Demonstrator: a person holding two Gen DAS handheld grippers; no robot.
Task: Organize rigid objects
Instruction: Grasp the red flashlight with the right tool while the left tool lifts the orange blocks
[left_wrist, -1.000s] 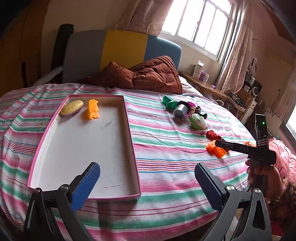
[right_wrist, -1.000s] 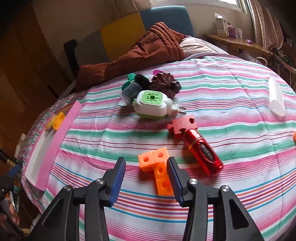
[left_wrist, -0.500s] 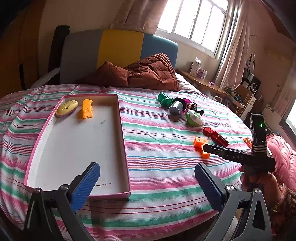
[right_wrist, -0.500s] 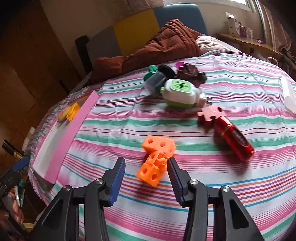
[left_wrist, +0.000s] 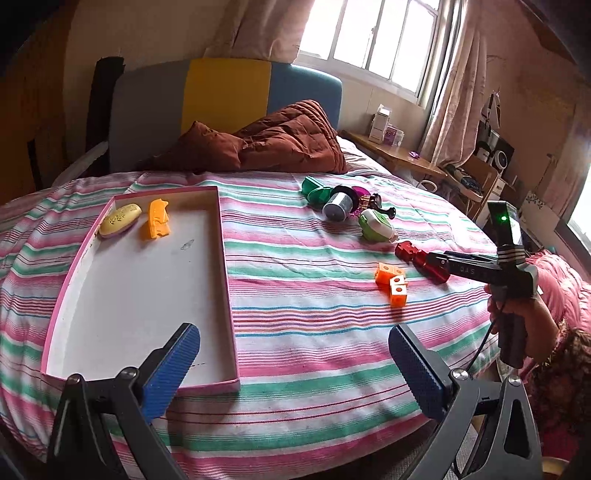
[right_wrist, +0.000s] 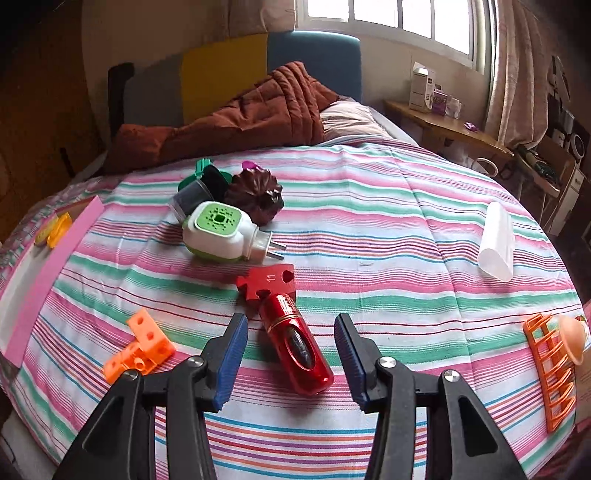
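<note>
Red tube (right_wrist: 295, 343) lies between your right claw's (right_wrist: 291, 350) spread fingers, seemingly untouched; your left claw (left_wrist: 291, 365) gapes.

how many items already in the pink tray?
2. A yellow oval piece lies in the far-left corner of the pink tray; the orange block is just to its right. The near corner is partly hidden by the left gripper.

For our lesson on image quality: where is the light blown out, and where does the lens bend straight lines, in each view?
Left wrist view: the window is blown out white; the pink tray edges curve. Right wrist view: the window again glares, the striped bedsheet bulges like a dome, and corners vignette dark.
</note>
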